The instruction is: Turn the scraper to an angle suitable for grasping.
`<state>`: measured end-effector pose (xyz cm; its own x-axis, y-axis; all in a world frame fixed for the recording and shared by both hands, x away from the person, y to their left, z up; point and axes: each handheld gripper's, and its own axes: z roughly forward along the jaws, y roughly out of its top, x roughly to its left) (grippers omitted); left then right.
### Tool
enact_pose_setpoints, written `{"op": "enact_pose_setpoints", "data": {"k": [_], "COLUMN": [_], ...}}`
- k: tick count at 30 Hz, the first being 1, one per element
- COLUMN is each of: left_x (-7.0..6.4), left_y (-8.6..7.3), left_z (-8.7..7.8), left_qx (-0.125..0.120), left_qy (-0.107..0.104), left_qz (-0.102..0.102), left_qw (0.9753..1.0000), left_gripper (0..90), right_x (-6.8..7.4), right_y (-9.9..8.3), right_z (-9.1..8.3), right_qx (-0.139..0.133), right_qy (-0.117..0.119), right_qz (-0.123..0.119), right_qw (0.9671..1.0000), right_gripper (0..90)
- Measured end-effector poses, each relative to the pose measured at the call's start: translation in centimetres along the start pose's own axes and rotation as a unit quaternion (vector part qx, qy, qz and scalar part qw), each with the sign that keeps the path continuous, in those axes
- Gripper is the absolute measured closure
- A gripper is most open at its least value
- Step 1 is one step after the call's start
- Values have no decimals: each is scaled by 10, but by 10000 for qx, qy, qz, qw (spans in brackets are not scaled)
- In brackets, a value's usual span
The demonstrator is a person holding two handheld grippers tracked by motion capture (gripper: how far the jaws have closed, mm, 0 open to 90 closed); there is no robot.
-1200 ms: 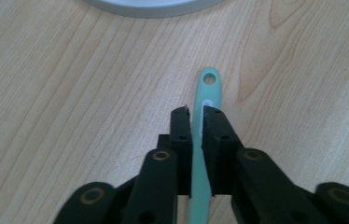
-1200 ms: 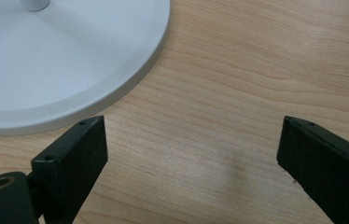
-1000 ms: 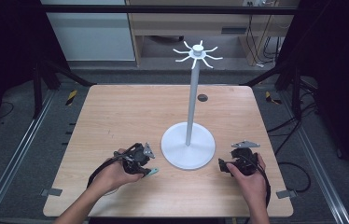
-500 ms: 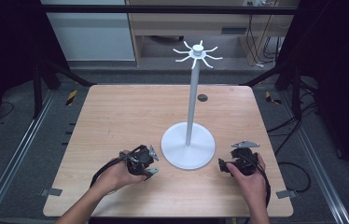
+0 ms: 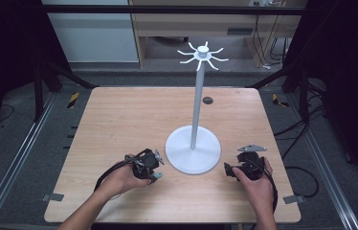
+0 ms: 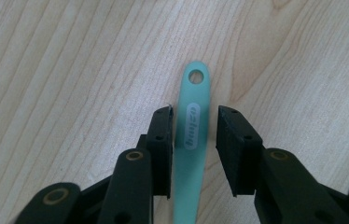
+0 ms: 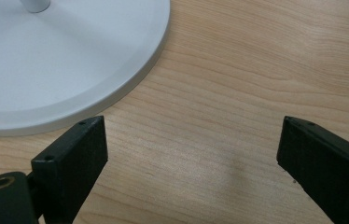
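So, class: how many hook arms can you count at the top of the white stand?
8, spread like spokes round the hub at the top of the white stand. The hook arms are small and pale in the high view, so one may be hidden behind the hub.

Green handle [image 6: 190, 140]: lower end cut by frame edge beneath left gripper [image 6: 193, 135]; printed lettering on handle unreadable.
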<state>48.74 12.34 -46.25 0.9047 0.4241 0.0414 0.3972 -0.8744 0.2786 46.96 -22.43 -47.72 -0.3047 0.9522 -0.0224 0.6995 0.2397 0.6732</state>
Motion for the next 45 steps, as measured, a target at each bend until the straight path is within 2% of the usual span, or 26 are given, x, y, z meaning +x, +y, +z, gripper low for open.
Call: {"op": "enact_pose_setpoints", "data": {"k": [13,25,29,35,36,37,39,40,41,43,45], "left_x": [4,1,1,0,0,1,3,4,4,6,7], "left_y": [1,3,1,-6,-6,-10,-16,-18,-18,-26,-36], "left_z": [3,3,3,-20,-20,-34,-48,-53,-53,-68,-86], "left_qx": [98,158,87,-333,-333,-665,-998,-1132,-1132,-1484,-1854], "left_qy": [-93,-23,44,170,170,234,292,313,313,377,463], "left_qz": [-26,55,51,-9,-9,-98,-213,-267,-267,-398,-574], "left_qw": [9999,9999,9999,9993,9993,9975,9943,9927,9927,9874,9799], "left_gripper": [723,734,737,738,738,738,739,739,739,739,739], "right_x": [0,1,0,-1,-1,-1,-1,-1,-1,-1,-1], "right_y": [0,0,0,0,0,0,0,0,0,0,0], "right_z": [0,1,0,0,0,0,0,0,0,0,0], "right_qx": [-1,26,16,2,1,4,1,-1,-1,0,6], "right_qy": [2,11,6,-3,-1,2,6,6,6,3,10], "right_qz": [-3,-30,-15,5,2,-9,-4,4,4,7,11], "right_qw": [10000,10000,10000,10000,10000,10000,10000,10000,10000,10000,10000], "right_gripper": [91,91,91,91,91,91,90,91,91,90,90]}}
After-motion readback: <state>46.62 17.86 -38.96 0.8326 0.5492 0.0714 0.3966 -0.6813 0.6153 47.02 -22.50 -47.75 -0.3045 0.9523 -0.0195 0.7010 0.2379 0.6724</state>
